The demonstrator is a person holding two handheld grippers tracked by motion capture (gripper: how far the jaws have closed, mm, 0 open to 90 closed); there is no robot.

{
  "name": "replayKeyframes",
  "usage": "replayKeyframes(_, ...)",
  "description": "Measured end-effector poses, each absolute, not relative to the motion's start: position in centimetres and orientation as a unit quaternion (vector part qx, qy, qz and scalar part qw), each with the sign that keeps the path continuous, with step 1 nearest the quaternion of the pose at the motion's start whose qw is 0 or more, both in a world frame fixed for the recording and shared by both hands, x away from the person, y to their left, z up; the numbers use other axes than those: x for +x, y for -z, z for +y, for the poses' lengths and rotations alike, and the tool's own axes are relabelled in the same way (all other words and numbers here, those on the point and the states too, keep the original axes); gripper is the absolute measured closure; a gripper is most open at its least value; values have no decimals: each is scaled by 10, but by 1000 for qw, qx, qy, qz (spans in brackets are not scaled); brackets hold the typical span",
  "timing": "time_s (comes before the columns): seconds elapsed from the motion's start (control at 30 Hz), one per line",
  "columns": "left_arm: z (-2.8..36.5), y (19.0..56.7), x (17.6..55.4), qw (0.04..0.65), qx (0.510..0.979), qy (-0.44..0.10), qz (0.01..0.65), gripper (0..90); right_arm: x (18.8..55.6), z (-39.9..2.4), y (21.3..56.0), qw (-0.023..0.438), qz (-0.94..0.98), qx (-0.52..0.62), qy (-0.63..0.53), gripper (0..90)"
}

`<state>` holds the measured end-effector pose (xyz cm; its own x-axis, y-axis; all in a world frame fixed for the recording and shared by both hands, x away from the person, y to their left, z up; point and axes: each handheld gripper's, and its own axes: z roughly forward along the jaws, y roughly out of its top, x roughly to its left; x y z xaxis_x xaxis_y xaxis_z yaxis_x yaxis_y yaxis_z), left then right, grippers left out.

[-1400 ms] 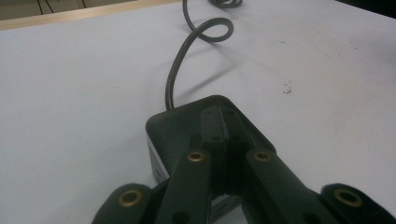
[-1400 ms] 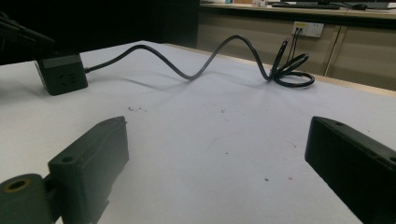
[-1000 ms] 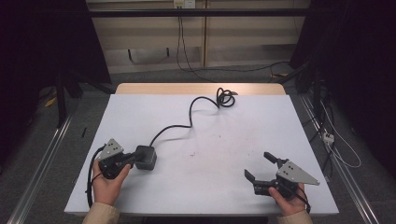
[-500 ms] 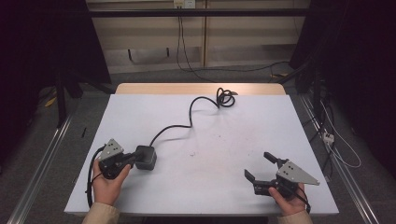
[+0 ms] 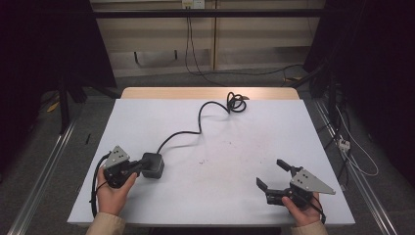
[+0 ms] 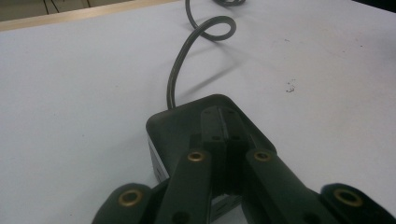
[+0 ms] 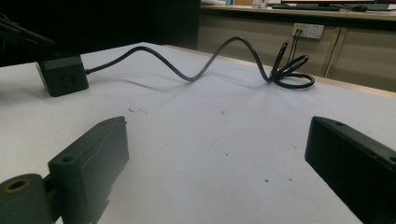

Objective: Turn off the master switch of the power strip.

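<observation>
A black power cube sits on the white table near its left front; its cord snakes to a coil at the far edge; the left claw rests pinched together on the cube's top; the right claw gapes wide, holding nothing, well apart; nothing has shifted since the earlier frames.

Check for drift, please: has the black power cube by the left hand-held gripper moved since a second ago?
No. The power cube sits at the same spot relative to the table's near left corner.
</observation>
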<state>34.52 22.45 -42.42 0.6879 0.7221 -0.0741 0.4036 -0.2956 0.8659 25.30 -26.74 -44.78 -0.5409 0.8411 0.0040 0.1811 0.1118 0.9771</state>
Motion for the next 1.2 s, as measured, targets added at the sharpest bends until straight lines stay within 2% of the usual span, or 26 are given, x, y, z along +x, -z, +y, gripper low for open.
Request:
replayKeyframes(0.47, 220, 423, 342, 461, 792, -188, 353, 900, 253, -268, 448, 301, 682, 375, -551, 57)
replayKeyframes(0.63, 220, 423, 340, 466, 793, -173, 354, 900, 253, -268, 448, 301, 682, 375, -550, 57)
replayKeyframes(0.8, 215, 421, 337, 451, 799, -192, 348, 900, 253, -268, 448, 301, 682, 376, -550, 57)
replayKeyframes(1.2, 217, 422, 338, 456, 796, -183, 353, 900, 253, -269, 448, 302, 682, 375, -550, 57)
